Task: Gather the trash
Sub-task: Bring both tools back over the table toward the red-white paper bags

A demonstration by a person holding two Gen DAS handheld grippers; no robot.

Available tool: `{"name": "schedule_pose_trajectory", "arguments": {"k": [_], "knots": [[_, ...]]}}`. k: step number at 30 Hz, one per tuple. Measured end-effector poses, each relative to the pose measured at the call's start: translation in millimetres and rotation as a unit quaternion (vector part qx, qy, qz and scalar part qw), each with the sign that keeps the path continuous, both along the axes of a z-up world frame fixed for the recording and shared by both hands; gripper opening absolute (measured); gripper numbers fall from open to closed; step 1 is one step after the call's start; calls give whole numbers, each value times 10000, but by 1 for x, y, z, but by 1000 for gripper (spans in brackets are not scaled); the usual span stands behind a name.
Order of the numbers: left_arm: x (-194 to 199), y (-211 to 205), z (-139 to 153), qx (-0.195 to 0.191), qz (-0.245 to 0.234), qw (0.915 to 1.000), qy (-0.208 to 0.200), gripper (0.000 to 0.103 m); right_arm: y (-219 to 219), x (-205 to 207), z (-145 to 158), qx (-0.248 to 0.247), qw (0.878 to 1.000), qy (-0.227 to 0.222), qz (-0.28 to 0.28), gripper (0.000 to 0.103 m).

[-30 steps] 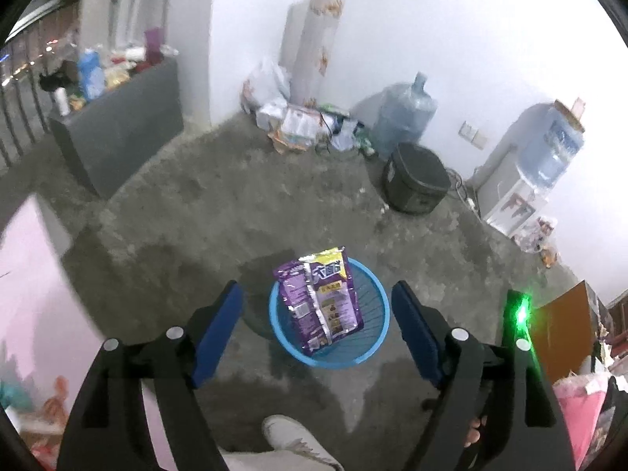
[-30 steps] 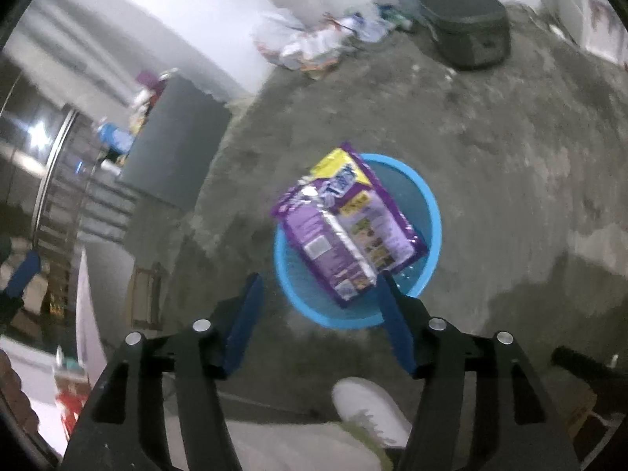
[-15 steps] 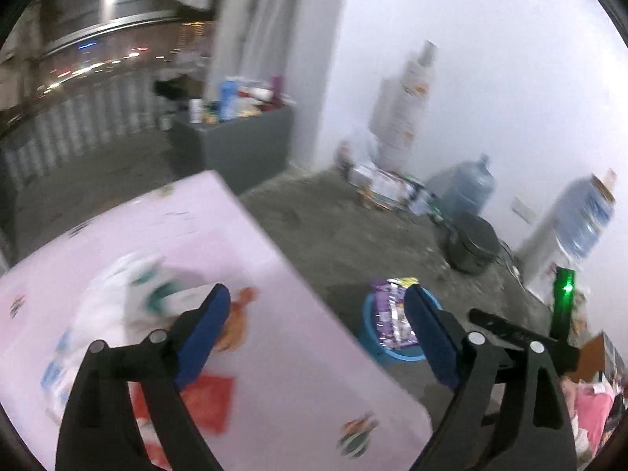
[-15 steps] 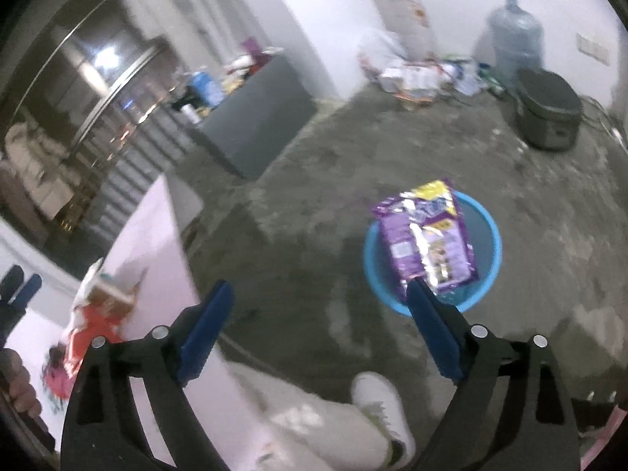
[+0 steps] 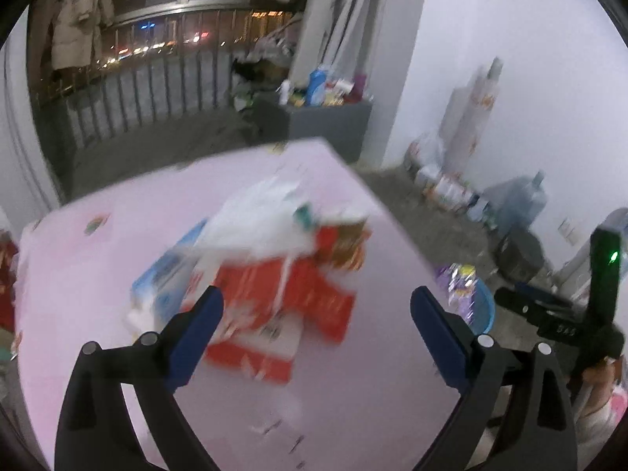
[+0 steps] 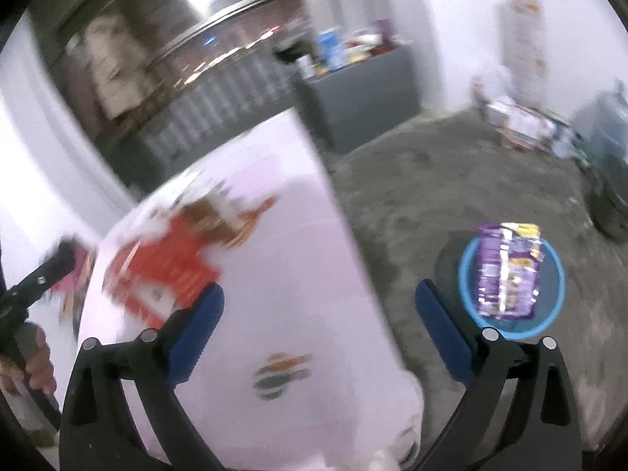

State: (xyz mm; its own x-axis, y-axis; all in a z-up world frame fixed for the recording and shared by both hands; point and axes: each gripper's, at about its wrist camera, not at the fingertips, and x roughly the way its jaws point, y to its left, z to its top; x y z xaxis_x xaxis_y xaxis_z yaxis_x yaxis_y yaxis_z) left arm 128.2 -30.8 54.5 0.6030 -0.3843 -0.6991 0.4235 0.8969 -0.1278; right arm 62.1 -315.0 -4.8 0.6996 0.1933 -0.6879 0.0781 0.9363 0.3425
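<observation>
1. Two grippers, both empty: I have the left gripper (image 5: 314,310) and the right gripper (image 6: 318,306) with jaws spread wide and nothing between them.

2. The left gripper hangs over the pink table (image 5: 98,274), aimed at a blurred heap of trash: a red carton (image 5: 274,306), a white plastic bag (image 5: 259,219) draped across it and a blue-and-white box (image 5: 165,278) just beside. I judge this heap to be the next pickup, which is why the jaws are held wide.

3. The right gripper straddles the table's edge (image 6: 345,212), angled toward the floor, where the blue basket (image 6: 549,314) stands well apart from the table.

4. A purple snack bag (image 6: 508,271) already lies in the basket, sticking up past its rim. One piece looks collected; the table's heap is not.

5. Motion blur leaves the cartons' labels unreadable.
</observation>
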Motion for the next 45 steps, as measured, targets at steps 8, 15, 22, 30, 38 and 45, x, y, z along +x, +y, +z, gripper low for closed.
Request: {"name": "schedule_pose_trajectory", "arguments": {"k": [8,15,22,30,38,45], "knots": [[-12,23,-66,660,383,9944,737,94,69,16,-26,-736,9922,410,919,95],[-8,15,-97,967,189,9886,1141,94,93,20,-46,-1090,9843,713,1189,95],[1,22,-117,796,308,9840,1561,94,97,20,-53,-1453,9787,690,1275,95],[3,24,-118,901,378,9835,1522,97,99,15,-59,-1576,9767,589,1331,95],[5,18,-119,1294,238,9809,1431,97,101,5,-54,-1575,9775,550,1289,95],[5,20,-119,1307,175,9816,1382,98,98,12,-52,-1575,9766,630,1320,95]]}}
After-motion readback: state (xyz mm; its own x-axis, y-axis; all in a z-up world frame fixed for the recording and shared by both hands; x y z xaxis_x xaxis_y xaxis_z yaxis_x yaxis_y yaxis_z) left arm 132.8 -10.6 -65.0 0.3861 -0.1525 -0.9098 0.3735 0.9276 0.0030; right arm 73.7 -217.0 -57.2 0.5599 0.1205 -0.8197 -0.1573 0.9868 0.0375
